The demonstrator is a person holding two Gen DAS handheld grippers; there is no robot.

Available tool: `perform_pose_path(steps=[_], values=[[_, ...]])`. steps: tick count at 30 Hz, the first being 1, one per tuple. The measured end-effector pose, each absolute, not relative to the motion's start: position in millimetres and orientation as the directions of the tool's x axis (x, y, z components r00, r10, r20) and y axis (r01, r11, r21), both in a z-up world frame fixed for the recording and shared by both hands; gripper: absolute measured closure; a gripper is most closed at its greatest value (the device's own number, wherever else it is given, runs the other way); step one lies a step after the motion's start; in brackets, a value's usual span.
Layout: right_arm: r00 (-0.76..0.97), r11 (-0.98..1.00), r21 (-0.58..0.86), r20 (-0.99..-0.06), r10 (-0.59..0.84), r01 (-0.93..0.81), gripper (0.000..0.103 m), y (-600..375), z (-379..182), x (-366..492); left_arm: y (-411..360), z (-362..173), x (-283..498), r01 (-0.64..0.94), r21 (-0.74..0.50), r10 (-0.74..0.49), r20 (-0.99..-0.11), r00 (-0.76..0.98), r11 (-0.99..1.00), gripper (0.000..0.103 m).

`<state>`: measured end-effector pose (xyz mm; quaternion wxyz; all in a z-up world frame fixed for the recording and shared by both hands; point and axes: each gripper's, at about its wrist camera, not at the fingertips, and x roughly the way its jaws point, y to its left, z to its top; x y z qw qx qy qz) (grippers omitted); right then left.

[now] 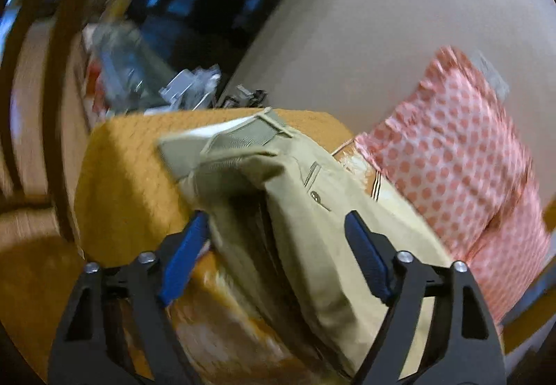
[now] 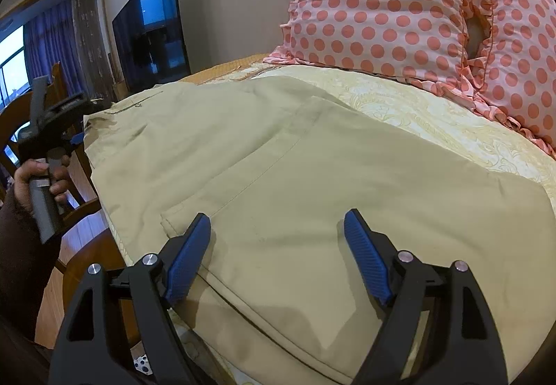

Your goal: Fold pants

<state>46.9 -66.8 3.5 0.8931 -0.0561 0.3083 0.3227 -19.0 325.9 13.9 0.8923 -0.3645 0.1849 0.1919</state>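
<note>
Khaki pants [image 2: 278, 159] lie spread on the bed, one leg folded over the other, cuffs near my right gripper. In the left wrist view the pants [image 1: 305, 204] show their waistband and a buttoned back pocket. My left gripper [image 1: 276, 225] is open, its blue pads on either side of the pants' upper part, holding nothing. It also shows in the right wrist view [image 2: 74, 140] at the pants' left edge, held by a hand. My right gripper [image 2: 277, 223] is open and empty, just above the leg fabric.
Two pink polka-dot pillows [image 2: 382, 6] lean on the wall at the bed's head. The bed has a yellow patterned cover [image 2: 434, 121]. A dark TV screen [image 2: 153, 27] stands at the far side. A wooden chair [image 2: 21, 128] and wood floor are on the left.
</note>
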Motion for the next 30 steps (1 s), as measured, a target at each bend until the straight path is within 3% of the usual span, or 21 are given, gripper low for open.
perform_pose_path(steps=[5,8,11,12,15,18,20,23,26,30], values=[[0.598,0.781,0.11,-0.581,0.552,-0.615,0.021,-68,3,48,310,14,-17,-0.428,-0.637,0.128,-0.461,0.878,0.641,0.025],[0.594,0.777,0.114,-0.58,0.558,-0.619,0.02,-69,4,48,318,15,-4,-0.457,-0.627,0.154,-0.476,0.866,0.631,0.025],[0.58,0.766,0.13,-0.578,0.575,-0.63,0.016,-72,4,45,340,14,1,-0.478,-0.671,0.158,-0.481,0.863,0.568,0.034],[0.576,0.762,0.137,-0.574,0.582,-0.633,0.015,-74,4,44,349,12,2,-0.485,-0.688,0.16,-0.482,0.861,0.54,0.04],[0.564,0.749,0.172,-0.557,0.61,-0.64,0.015,-83,5,40,371,2,12,-0.542,-0.683,0.152,-0.545,0.825,0.489,0.094],[0.555,0.735,0.227,-0.526,0.644,-0.639,0.015,-102,8,36,362,20,19,-0.569,-0.618,0.182,-0.574,0.798,0.543,0.096],[0.581,0.748,0.251,-0.497,0.645,-0.615,0.015,-122,12,32,334,52,27,-0.55,-0.518,0.232,-0.554,0.799,0.655,0.097],[0.637,0.783,0.302,-0.458,0.62,-0.544,0.015,-161,15,31,262,107,49,-0.412,-0.383,0.198,-0.487,0.851,0.827,0.097],[0.703,0.819,0.368,-0.426,0.57,-0.44,0.015,-205,17,30,165,138,67,-0.205,-0.226,0.091,-0.432,0.897,0.952,0.097],[0.776,0.837,0.459,-0.395,0.493,-0.298,0.012,-261,20,25,36,137,72,0.17,-0.145,-0.217,-0.446,0.868,0.975,0.096]])
